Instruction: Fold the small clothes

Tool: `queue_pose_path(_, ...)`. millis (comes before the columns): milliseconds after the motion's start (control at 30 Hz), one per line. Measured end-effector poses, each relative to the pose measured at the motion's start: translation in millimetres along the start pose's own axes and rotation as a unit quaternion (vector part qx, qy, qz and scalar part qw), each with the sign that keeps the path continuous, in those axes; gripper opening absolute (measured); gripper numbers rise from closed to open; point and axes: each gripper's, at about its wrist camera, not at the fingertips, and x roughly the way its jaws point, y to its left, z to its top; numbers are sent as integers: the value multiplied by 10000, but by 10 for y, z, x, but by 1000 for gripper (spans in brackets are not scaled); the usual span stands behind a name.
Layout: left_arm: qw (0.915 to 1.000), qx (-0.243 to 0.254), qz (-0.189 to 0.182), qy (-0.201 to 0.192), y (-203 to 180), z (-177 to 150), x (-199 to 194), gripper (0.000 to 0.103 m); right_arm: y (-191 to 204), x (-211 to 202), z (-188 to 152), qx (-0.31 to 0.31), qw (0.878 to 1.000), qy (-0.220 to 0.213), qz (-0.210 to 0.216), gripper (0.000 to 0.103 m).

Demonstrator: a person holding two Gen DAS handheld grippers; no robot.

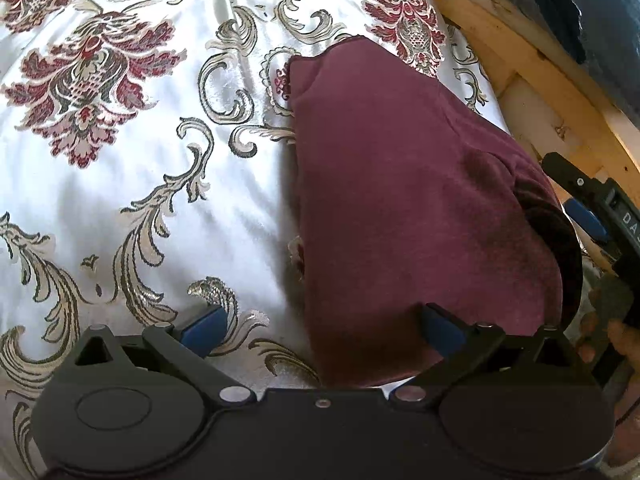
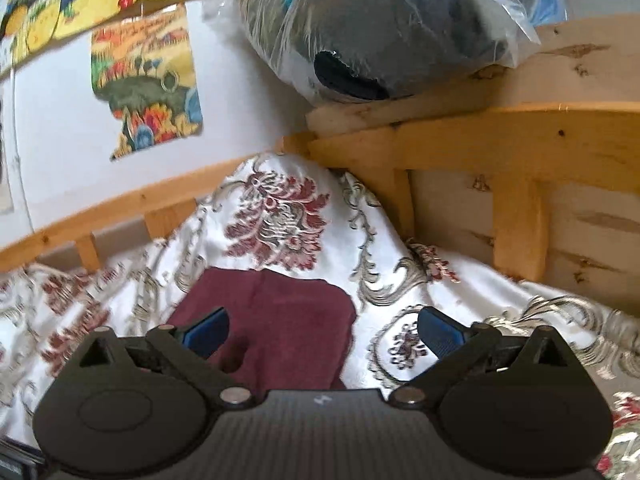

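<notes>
A small maroon garment (image 1: 404, 208) lies folded on a white bedspread with red and grey flower patterns (image 1: 120, 184). My left gripper (image 1: 324, 332) hovers open over the garment's near left edge, its blue pads apart with nothing pinched. In the right wrist view the same maroon garment (image 2: 276, 312) lies just ahead, and my right gripper (image 2: 324, 334) stands open above it, left pad over the cloth, right pad over the bedspread (image 2: 400, 280). The right gripper (image 1: 600, 216) also shows at the right edge of the left wrist view, with a hand (image 1: 624, 344) on it.
A wooden bed frame (image 2: 520, 152) rises behind and to the right of the bedspread. A dark bundle in a clear plastic bag (image 2: 380, 28) rests on its top board. Colourful pictures (image 2: 144, 80) hang on the white wall at the left.
</notes>
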Motion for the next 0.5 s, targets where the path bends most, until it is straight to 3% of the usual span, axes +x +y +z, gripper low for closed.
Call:
queue_pose_path(167, 10000, 11, 13, -14, -9, -13, -2, 102, 4, 177, -2, -62, 9999, 155, 19, 52)
queue_pose_path(233, 10000, 9, 13, -23, -9, -18, -8, 102, 11, 241, -4, -113, 9997, 200, 74, 27)
queue_pose_path(267, 10000, 4, 13, -23, -7, -19, -6, 102, 36, 260, -4, -197, 9996, 192, 102, 21)
queue_pose_path(333, 10000, -9, 14, -22, -6, -20, -5, 102, 119, 252, -14, -507, 9984, 145, 194, 14)
queue_pose_path(433, 10000, -7, 10, -25, -4, -23, -8, 102, 239, 264, -42, -963, 9951, 179, 131, 14)
queue_pose_path(500, 10000, -7, 4, -27, -2, -25, -9, 102, 200, 294, -39, -831, 9962, 260, 7, 14)
